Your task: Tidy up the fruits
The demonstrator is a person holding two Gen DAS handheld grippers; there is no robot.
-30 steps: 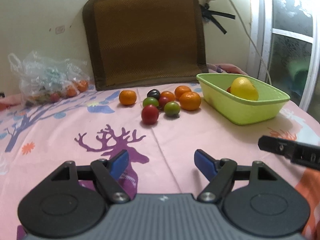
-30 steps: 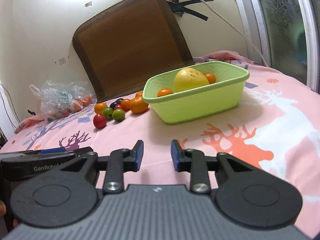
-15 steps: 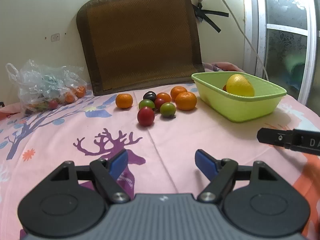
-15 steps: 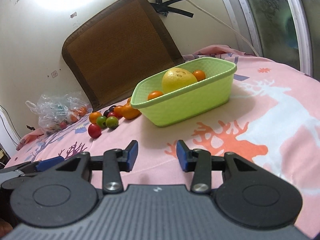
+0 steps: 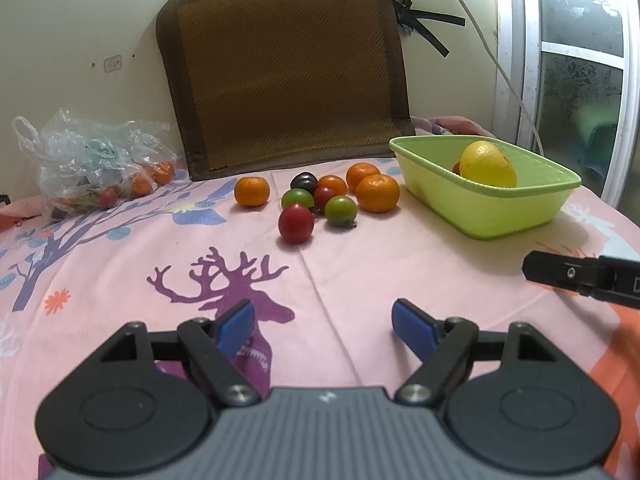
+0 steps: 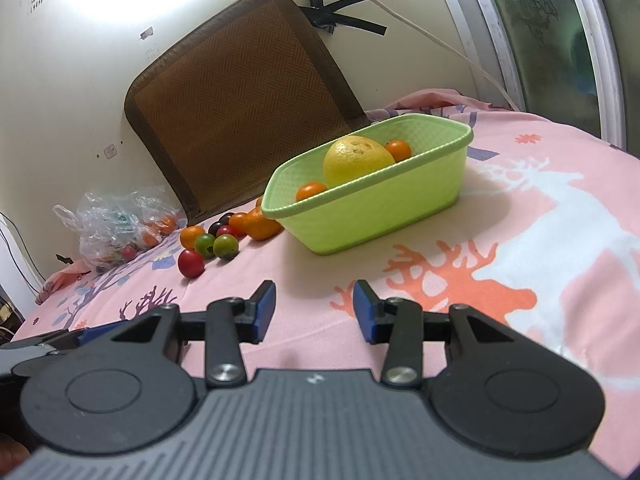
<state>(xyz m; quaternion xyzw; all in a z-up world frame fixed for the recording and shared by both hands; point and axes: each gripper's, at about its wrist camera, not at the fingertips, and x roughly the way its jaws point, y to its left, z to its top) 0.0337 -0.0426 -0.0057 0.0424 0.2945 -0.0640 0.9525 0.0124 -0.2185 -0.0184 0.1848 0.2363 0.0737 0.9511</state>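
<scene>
Crinkled plastic bag still holds fruit at far left, loose fruits cluster beside the green basket – holding just a lemon and two small oranges – so most remains, both claws, left claw and right claw, open and empty, the right's jaws having just widened.

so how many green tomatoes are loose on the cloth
2: green tomato sits behind the red tomato; the other green tomato lies right of it. More may hide in the plastic bag.

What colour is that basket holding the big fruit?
The basket is light green, clearest in the right wrist view.
</scene>
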